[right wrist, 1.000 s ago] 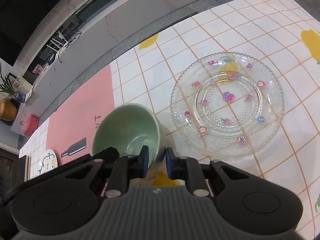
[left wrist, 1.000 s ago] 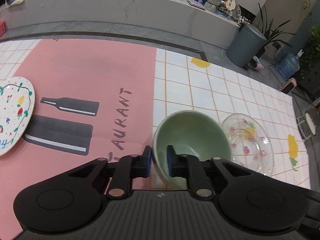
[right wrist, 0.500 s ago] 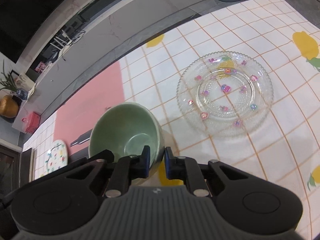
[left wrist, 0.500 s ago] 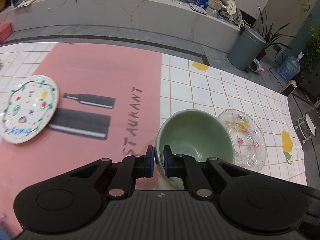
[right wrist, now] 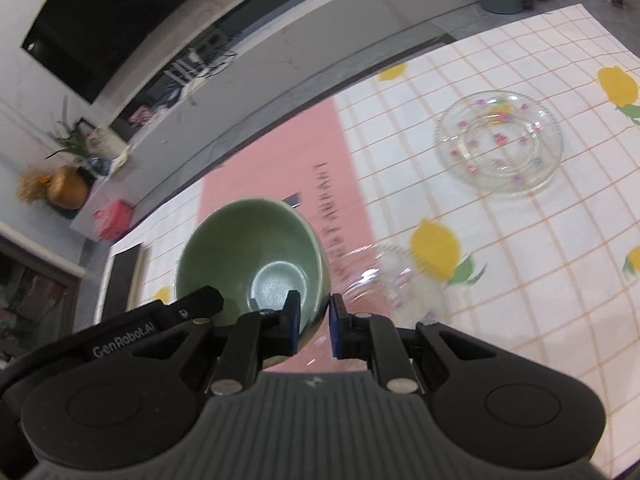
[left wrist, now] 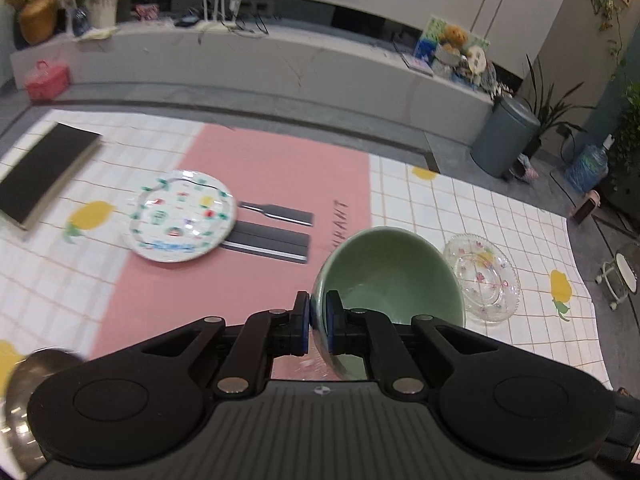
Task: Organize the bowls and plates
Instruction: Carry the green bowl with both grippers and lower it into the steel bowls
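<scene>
My left gripper (left wrist: 318,322) and my right gripper (right wrist: 314,326) are each shut on opposite rims of the green bowl (left wrist: 390,276), which hangs tilted well above the table; it also shows in the right wrist view (right wrist: 256,256). A clear glass plate with coloured dots (left wrist: 482,278) lies on the cloth to the right, also seen in the right wrist view (right wrist: 500,142). A white plate with a painted pattern (left wrist: 180,216) lies to the left. A clear glass dish (right wrist: 384,280) sits blurred below the bowl.
A black book (left wrist: 44,172) lies at the far left of the checked tablecloth (left wrist: 460,208). A metal bowl (left wrist: 36,380) shows at the lower left edge. A grey bin (left wrist: 504,142) and a low counter (left wrist: 280,64) stand beyond the cloth.
Both grippers have lifted the green bowl higher above the table. The plates and the cloth now look smaller and farther off, and the book and metal bowl have come into view.
</scene>
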Demonstrator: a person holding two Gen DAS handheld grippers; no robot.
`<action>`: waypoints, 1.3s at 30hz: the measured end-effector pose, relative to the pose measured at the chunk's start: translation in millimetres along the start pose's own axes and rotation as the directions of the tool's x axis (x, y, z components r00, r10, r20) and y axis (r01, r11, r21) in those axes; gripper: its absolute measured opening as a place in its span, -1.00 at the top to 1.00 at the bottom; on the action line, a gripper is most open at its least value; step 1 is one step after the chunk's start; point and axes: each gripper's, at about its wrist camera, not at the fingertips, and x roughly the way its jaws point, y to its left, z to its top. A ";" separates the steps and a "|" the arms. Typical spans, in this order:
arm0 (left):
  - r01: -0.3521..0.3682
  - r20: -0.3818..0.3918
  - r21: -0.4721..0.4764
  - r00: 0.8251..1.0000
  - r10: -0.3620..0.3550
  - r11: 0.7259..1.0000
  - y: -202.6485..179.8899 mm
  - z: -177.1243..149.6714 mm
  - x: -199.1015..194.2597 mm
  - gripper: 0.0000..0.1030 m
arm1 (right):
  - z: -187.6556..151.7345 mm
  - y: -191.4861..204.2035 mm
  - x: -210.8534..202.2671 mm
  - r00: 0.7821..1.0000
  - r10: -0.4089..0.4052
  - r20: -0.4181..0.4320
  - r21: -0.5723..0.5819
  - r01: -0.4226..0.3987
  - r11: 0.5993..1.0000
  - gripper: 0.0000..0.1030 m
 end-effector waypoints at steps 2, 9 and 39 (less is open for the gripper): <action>-0.009 0.009 -0.014 1.000 0.010 1.000 10.2 -4.7 -13.0 0.85 | -9.9 13.4 -7.7 1.000 0.014 0.006 -0.024 -0.013 1.000 0.75; -0.046 0.017 -0.095 0.999 0.048 0.994 54.2 -23.0 -44.7 0.84 | -42.9 54.1 -18.1 0.998 0.057 -0.022 -0.105 -0.059 0.993 0.76; -0.170 -0.101 -0.303 0.984 0.146 0.938 180.6 -81.5 -67.7 0.81 | -126.3 134.5 40.3 0.960 0.058 -0.274 -0.271 -0.135 0.953 0.78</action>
